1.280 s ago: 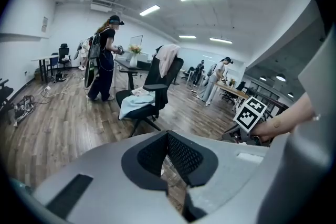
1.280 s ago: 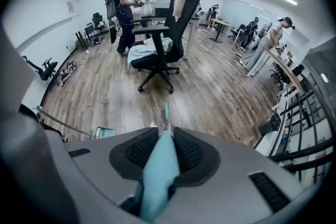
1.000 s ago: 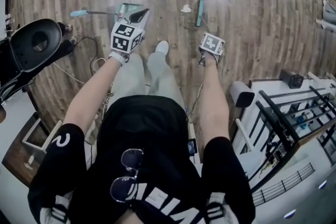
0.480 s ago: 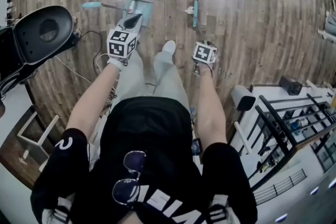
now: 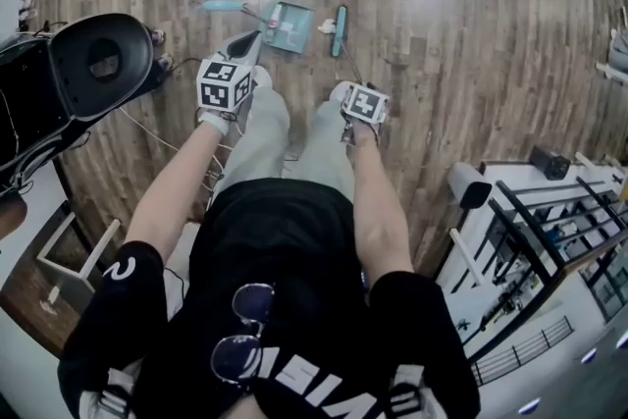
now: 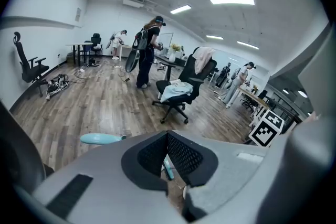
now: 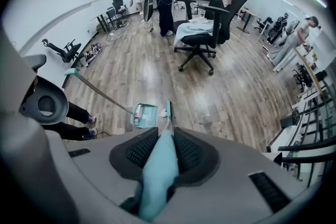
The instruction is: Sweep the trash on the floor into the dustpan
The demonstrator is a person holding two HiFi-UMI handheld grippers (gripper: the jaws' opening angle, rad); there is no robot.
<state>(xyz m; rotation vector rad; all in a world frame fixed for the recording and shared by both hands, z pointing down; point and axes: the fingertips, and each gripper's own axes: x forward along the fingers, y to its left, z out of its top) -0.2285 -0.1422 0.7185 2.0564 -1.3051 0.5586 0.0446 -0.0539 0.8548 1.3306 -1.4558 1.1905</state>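
On the far floor [image 5: 442, 64] in the head view: dustpan [image 5: 290, 26], trash [image 5: 325, 27] and broom head [image 5: 340, 18] sit in a row. The scrap is between the pan and the bristles, close to both. Left gripper [image 5: 248, 41] hovers near the pan, not touching it. Right gripper [image 5: 355, 89] is nearer the body.

Risk: nobody is holding the pan, so a leftward sweep could shove it away or push the scrap past its lip.

Broom head's long axis runs near-to-far. Its thin shaft leads back to the right gripper. The pan's mouth looks to face right, with its handle going off left.

Left gripper view: left gripper [image 6: 167, 134] has its tips together and nothing clamped. Teal grip of the pan handle [image 6: 102, 138] lies off to the left, well clear.

Right gripper view: right gripper [image 7: 160, 147] is clamped on the teal broom handle [image 7: 156, 178], which points straight away. Beyond it sit the broom head [image 7: 168, 111], trash [image 7: 163, 113] and dustpan [image 7: 144, 114].
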